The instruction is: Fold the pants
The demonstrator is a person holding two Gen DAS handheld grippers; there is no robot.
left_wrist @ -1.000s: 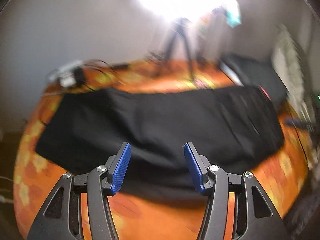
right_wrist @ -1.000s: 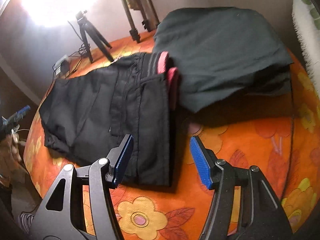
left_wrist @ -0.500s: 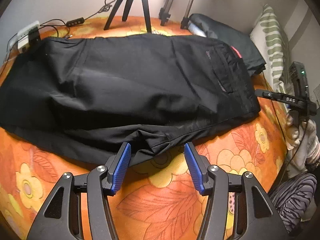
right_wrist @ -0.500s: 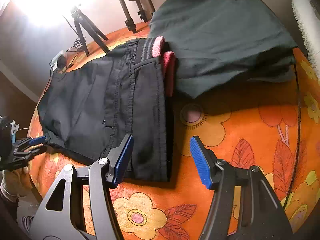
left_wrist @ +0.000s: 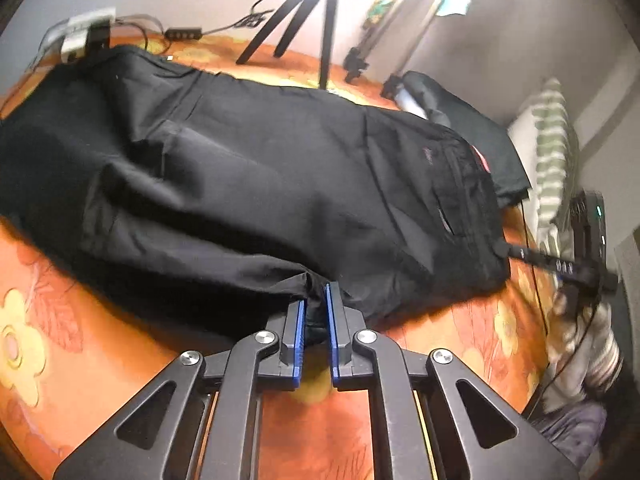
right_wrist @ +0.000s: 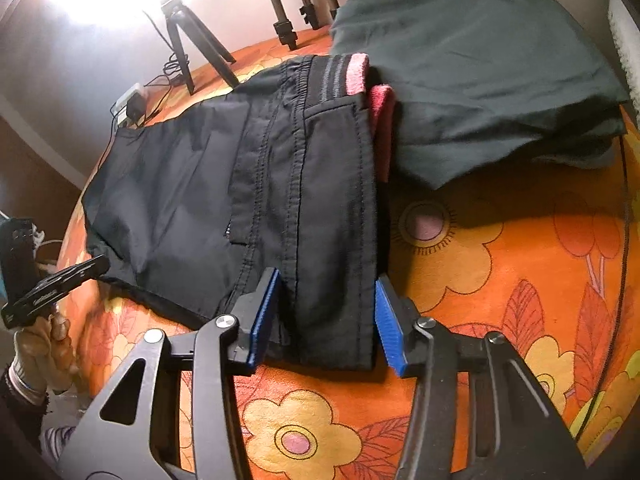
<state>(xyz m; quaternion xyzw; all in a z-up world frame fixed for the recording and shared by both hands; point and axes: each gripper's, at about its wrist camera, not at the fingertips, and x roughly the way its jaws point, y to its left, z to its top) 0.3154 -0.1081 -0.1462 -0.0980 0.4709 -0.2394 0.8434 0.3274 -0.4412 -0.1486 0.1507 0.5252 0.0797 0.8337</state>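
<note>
Left wrist view only: the whole length of the black pants point(left_wrist: 248, 184) stretched across the orange floral bedspread point(left_wrist: 72, 344), leg ends toward a white power adapter point(left_wrist: 80, 36) at far left, waistband at right; a striped pillow point(left_wrist: 554, 148) by the wall; the right hand-held gripper seen side-on at the waistband corner.
Right wrist view only: the waistband close up, with grey-striped elastic and a pink inner lining point(right_wrist: 360, 76); a folded dark green garment point(right_wrist: 480, 72) lying just beyond it, its edge over the pink lining; a person's hand point(right_wrist: 40, 344) at lower left holding the other tool.
Surface: a bed covered in orange fabric printed with yellow and pink flowers and red leaves.
Room: pale walls, strong glare from a light near the top of both views, black tripods point(left_wrist: 304, 20) standing at the far edge, cables running to the adapter.
Left hand-held gripper point(left_wrist: 316, 320): blue pads pinched together on a bunched fold of the pants' near edge, about mid-length; the jaws have just closed.
Right hand-held gripper point(right_wrist: 324, 316): jaws straddle the near waistband corner and have just been narrowing; the left pad sits against the fabric, the right pad just beside the edge, not clearly pressing.
Pants: flat, spread lengthwise, both tools at the near long edge.
</note>
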